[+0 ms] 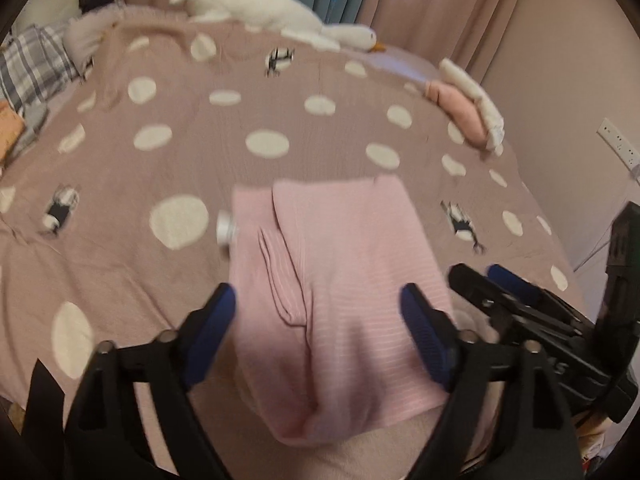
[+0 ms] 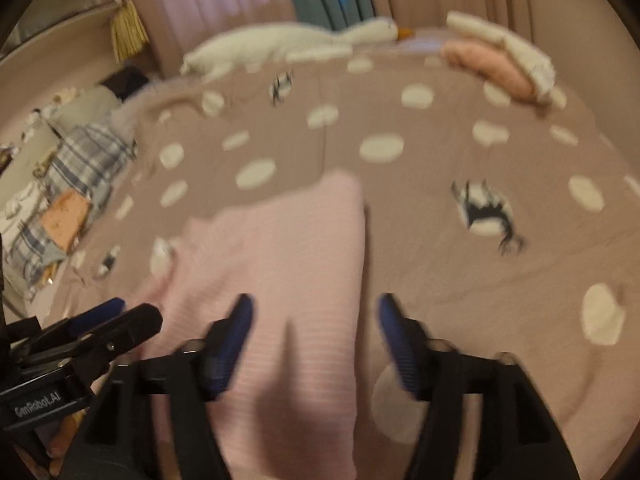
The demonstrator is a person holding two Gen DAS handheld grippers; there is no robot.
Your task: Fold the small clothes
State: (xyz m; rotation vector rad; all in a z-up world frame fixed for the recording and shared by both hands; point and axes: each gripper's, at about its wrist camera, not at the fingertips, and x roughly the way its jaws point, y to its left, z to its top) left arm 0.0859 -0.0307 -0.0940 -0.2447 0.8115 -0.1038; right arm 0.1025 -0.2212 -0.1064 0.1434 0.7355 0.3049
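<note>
A pink striped garment lies partly folded on the polka-dot bedspread, its near end hanging over the bed's front edge. It also shows in the right wrist view. My left gripper is open and empty, its blue fingers apart just above the garment's near part. My right gripper is open and empty over the garment's right edge. The right gripper appears in the left wrist view at the right, and the left gripper in the right wrist view at the lower left.
A white goose plush lies at the bed's far side. A stack of folded pink and white clothes sits at the far right. Plaid bedding lies at the left. A small white object lies beside the garment's left edge.
</note>
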